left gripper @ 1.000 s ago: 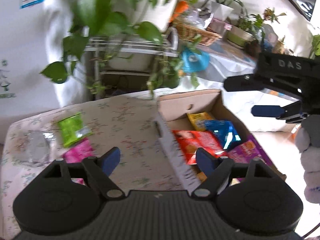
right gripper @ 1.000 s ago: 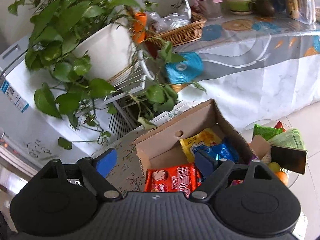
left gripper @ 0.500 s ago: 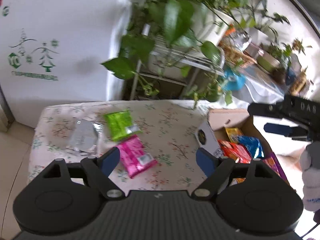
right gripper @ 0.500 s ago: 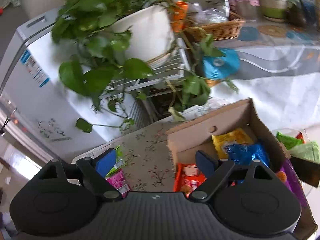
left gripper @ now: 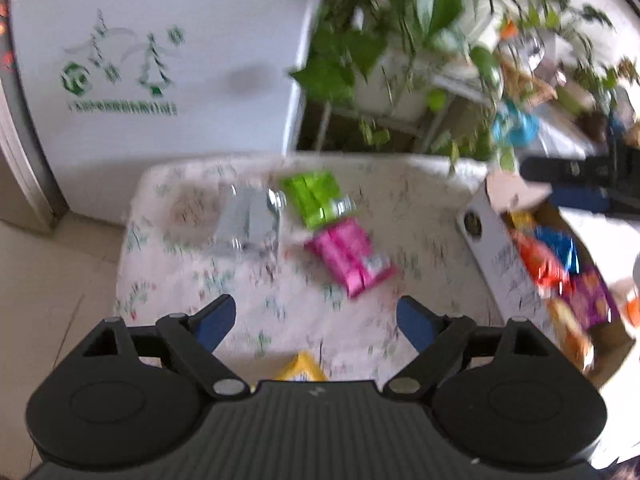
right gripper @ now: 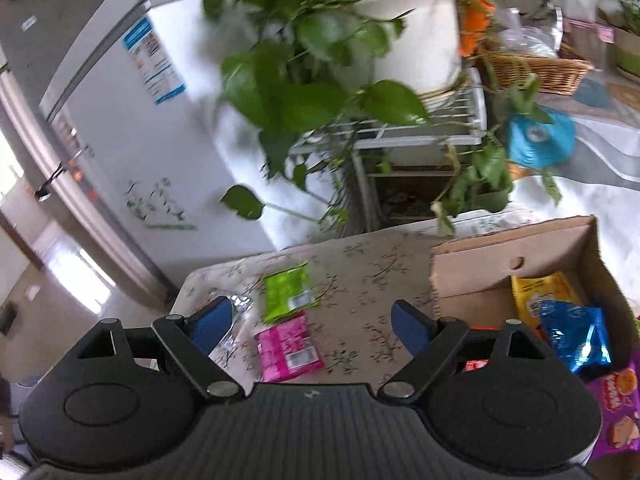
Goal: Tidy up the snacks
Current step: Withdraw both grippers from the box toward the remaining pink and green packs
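Your left gripper point(left gripper: 316, 320): fingers opening, nothing between them | your right gripper point(right gripper: 312, 322): fingers apart, empty | green packet point(left gripper: 314, 198), pink packet point(left gripper: 352, 258), silver packet point(left gripper: 248, 224) lie on the desk point(left gripper: 400, 216) | cardboard box point(right gripper: 516, 252) at right holds more snacks

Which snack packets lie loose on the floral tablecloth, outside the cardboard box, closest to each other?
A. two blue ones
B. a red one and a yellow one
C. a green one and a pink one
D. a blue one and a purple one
C: the green packet and the pink packet lie side by side on the tablecloth, while the blue packet sits inside the cardboard box.
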A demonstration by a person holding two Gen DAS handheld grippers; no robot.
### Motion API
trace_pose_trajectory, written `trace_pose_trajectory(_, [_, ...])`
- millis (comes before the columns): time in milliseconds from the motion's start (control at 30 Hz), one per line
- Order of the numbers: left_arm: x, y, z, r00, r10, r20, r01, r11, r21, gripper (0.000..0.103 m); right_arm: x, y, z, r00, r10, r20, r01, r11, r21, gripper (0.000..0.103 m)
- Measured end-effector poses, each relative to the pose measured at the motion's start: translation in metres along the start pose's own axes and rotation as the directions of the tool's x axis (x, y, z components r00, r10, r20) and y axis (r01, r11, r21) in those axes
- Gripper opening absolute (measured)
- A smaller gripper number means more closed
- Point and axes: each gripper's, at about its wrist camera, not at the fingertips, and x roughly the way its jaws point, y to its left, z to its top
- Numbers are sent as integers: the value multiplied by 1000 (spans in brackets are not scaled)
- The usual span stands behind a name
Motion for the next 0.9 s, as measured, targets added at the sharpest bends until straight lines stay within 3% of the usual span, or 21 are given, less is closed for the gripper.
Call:
trace_pose_trajectory(167, [5, 2, -20, 997, -43, -60, 50, 989, 137, 87, 11, 7, -4, 999, 4, -36, -5, 1000, -24, 91])
trace_pose_trajectory(233, [8, 0, -30, 994, -69, -82, 85, 974, 210, 87, 14, 8, -6, 999, 2, -48, -3, 1000, -26, 91])
trace_pose_trajectory(433, [19, -4, -55, 991, -60, -118, 100, 922, 373, 87, 24, 15, -12, 996, 8, -83, -11, 999, -37, 91])
trace_pose_trajectory(633, [31, -5, -64, 990, -45, -133, 99, 897, 431, 87, 36, 23, -17, 992, 21, -121, -29, 997, -70, 91])
trace_pose_trajectory(900, [42, -3, -64, 994, -9, -106, 54, 900, 432, 87, 53, 28, -24, 985, 50, -168, -66, 994, -90, 91])
